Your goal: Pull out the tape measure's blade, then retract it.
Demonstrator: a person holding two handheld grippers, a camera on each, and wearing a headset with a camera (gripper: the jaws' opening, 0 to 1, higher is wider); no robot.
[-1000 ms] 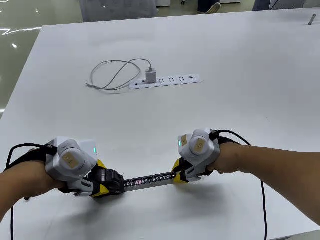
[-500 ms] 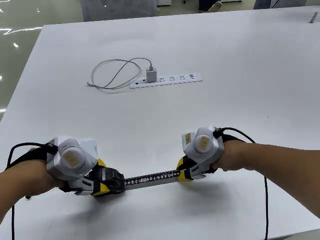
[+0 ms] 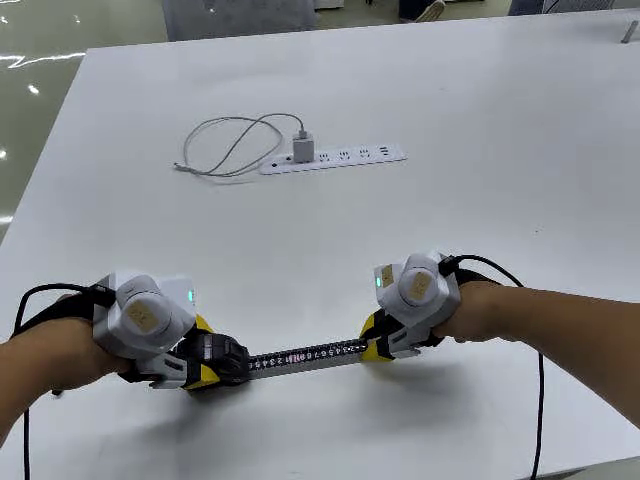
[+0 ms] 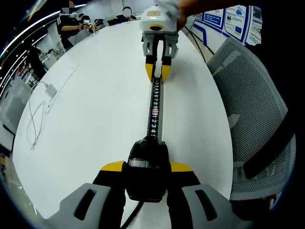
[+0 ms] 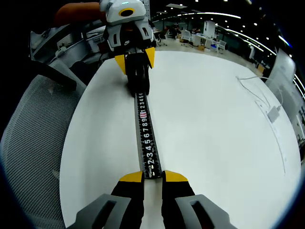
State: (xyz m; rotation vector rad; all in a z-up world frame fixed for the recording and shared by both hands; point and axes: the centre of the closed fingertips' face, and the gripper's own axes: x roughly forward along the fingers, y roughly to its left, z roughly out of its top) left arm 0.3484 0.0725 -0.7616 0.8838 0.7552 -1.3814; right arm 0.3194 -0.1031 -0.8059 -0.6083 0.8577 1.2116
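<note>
Tape measure: case low over the worktop, near its front edge; blade partly drawn out.
Left gripper: fingers clamped on the case.
Right gripper: fingers pinched on the blade's tip.
Risk: if that pinch slips, the blade likely snaps back.

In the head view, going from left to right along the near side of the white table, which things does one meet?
Left gripper → black and yellow tape measure case, held in its jaws → extended black blade with white numbers → right gripper, shut on the blade's end.
</note>
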